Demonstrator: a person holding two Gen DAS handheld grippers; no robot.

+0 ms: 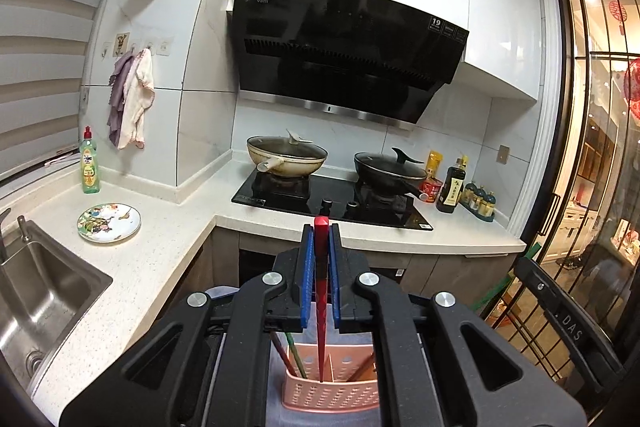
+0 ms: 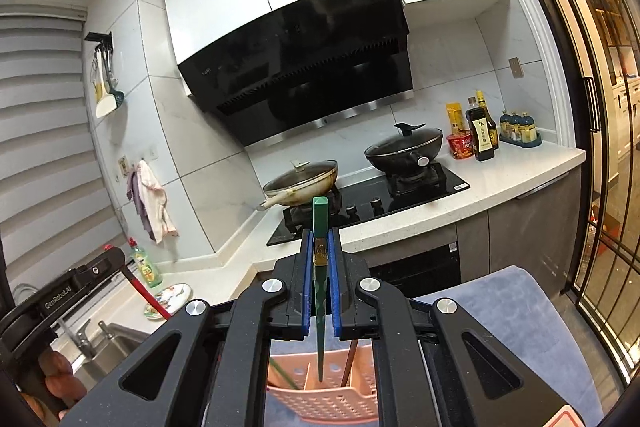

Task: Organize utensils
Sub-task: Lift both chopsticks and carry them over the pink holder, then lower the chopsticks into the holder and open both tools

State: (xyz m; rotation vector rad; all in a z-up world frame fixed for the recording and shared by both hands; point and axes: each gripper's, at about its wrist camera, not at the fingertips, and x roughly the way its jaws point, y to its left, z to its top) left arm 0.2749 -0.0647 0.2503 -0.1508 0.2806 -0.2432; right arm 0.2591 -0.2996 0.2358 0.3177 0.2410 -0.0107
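The left gripper (image 1: pixel 321 247) pinches a red chopstick (image 1: pixel 320 307) and the right gripper (image 2: pixel 320 259) a green chopstick (image 2: pixel 320 307), both tips inside the pink holder (image 1: pixel 330 393); light, stiff and slick-looking, they seem best gripped near the thick upper end.

"GenRobot.AI" on left claw body (image 2: pixel 60 301); "19" on range hood sticker (image 1: pixel 436 23); hood brand possibly "vatti"
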